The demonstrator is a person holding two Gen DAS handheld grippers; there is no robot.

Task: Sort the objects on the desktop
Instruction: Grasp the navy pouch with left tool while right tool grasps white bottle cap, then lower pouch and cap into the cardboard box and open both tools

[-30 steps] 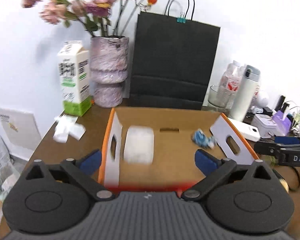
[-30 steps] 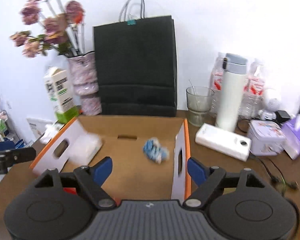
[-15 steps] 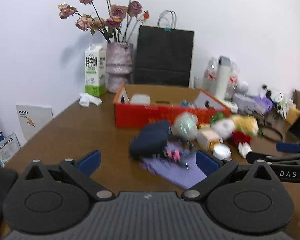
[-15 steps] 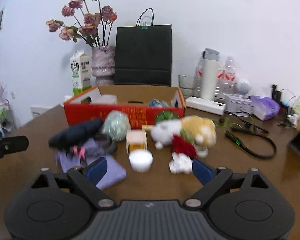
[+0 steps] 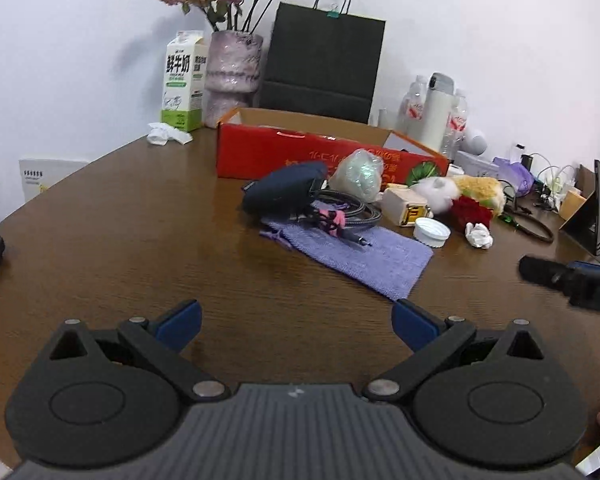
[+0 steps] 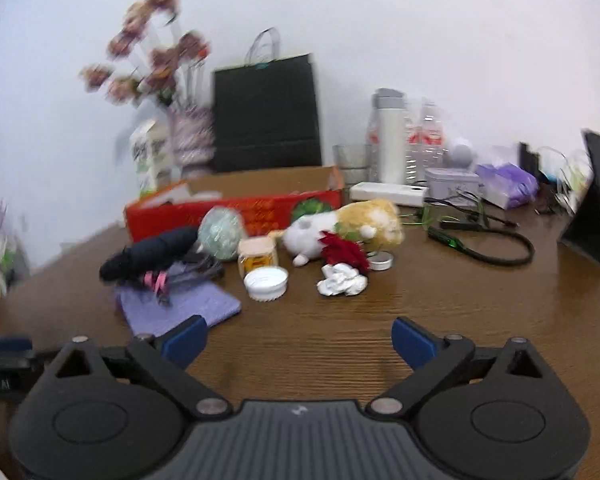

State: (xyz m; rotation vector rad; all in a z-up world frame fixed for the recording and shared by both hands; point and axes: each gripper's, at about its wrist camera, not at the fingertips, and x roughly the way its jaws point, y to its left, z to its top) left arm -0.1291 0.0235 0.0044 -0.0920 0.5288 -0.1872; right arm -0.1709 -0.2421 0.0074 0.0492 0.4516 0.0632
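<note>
In the left wrist view the left gripper [image 5: 296, 320] is spread wide and holds nothing. The pile of objects lies ahead of it, in front of the red box [image 5: 300, 154]. The purple cloth [image 5: 364, 254] is the closest piece; its long axis runs from the box side down to the right, and its near corner almost reaches the right fingertip. In the right wrist view the right gripper [image 6: 298, 338] is also spread and empty. The white lid [image 6: 266, 283] and the crumpled paper [image 6: 342, 279] lie straight ahead, nearer to this gripper, I think.
</note>
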